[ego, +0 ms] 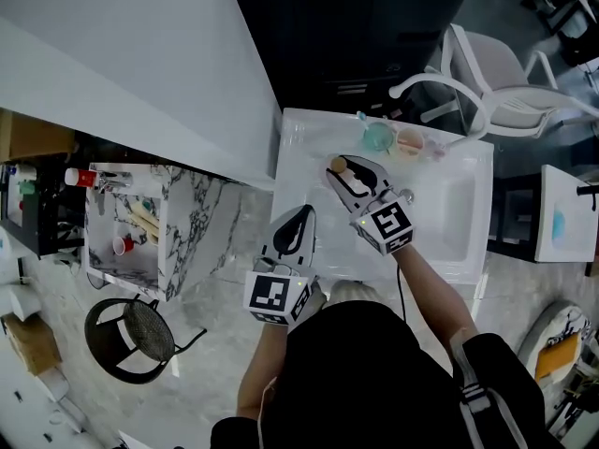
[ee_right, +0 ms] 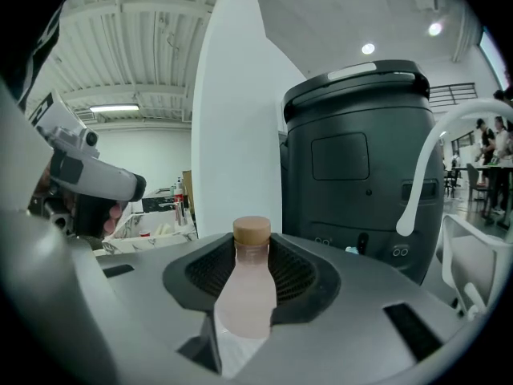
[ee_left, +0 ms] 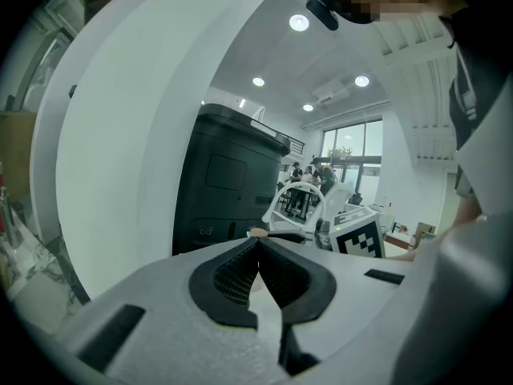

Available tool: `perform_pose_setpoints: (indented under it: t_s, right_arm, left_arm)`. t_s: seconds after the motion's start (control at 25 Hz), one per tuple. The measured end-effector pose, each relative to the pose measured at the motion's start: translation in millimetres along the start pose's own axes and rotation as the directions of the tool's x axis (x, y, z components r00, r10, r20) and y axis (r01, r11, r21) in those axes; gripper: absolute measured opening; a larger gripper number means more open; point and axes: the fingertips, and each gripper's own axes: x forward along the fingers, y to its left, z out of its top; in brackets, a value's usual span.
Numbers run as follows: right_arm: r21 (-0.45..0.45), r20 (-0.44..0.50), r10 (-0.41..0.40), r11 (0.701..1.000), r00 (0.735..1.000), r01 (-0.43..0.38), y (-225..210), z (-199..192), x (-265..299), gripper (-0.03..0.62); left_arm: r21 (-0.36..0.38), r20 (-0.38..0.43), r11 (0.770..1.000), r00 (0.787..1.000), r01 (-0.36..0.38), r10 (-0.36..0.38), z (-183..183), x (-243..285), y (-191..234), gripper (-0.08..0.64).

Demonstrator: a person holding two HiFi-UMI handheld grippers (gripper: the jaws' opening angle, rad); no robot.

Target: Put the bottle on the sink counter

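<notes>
A pale pink bottle [ee_right: 247,283] with a tan cap [ego: 339,165] stands upright between the jaws of my right gripper [ee_right: 250,279], and the pads press on its body. In the head view the right gripper [ego: 344,172] holds the bottle over the white sink counter [ego: 301,162], left of the basin [ego: 460,215]. My left gripper [ego: 303,213] hovers near the counter's front left part. Its jaws meet at the tips with nothing between them [ee_left: 258,242].
A teal cup [ego: 378,137] and a pink bowl [ego: 409,142] sit at the counter's back edge. A white curved faucet [ego: 440,82] arches behind them, before a large black machine [ee_right: 361,159]. A marble cabinet [ego: 182,223] and a black wire basket [ego: 131,337] stand at left.
</notes>
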Motion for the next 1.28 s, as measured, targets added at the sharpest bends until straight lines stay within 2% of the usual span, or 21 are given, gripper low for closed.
perform_pose_setpoints:
  t_s: [1.28]
  right_arm:
    - [-0.008, -0.087, -0.092, 0.996, 0.992, 0.091, -54.5, -79.0, 118.8, 0.132]
  left_arm:
    - [-0.013, -0.102, 1.0, 0.995, 0.021, -0.022, -31.3, 14.7, 37.8, 0.018]
